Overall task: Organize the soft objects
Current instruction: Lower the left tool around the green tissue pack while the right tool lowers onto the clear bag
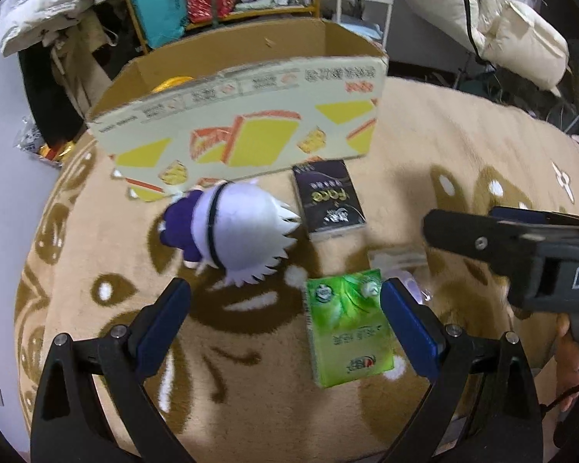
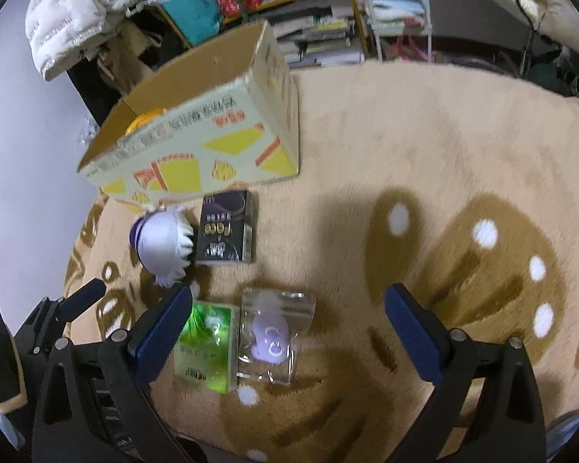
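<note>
Hovering wide open, both tongs, left [image 1: 285, 310] and right [image 2: 289, 314], face the light, squashy green tissue pack [image 1: 347, 332], best pinched across its short sides.

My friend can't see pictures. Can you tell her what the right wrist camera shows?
The open right gripper hovers over a tan patterned fleece blanket, above a green tissue pack and a clear-wrapped purple toy. Beyond lie a black tissue pack, a white-haired plush doll and an open cardboard box.
</note>
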{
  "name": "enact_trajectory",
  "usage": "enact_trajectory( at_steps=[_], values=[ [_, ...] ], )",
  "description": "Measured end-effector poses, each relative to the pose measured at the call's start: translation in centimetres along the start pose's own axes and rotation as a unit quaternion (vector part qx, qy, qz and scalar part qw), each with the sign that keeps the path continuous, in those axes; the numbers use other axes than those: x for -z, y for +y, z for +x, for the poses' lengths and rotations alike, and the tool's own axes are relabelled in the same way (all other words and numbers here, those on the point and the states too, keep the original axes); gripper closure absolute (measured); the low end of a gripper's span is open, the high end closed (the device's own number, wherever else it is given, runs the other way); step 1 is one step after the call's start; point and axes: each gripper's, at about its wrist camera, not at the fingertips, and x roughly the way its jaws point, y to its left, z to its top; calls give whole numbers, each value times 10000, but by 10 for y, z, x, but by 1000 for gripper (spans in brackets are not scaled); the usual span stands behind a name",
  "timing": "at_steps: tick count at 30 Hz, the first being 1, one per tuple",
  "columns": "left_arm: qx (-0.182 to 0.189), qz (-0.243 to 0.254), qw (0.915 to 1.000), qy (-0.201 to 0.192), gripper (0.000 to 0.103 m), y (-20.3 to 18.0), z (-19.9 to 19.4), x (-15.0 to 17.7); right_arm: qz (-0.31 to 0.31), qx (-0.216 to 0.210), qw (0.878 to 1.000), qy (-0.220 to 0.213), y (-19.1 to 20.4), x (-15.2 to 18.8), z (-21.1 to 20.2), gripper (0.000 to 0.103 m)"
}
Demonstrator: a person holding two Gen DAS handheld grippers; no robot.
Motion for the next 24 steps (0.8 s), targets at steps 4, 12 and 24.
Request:
enact_trajectory(
  at_steps=[4,12,24],
  values=[
    [79,93,9998,130,6,-7,7,0,123,-48,9996,239,-3,3,9,0],
    [261,161,9985,461,6,-18,24,0,207,-109,9972,706,-4,7,26,6],
    [178,320,9954,883,6,-32,46,1,120,141,9943,1048,1,11,43,8]
  ],
)
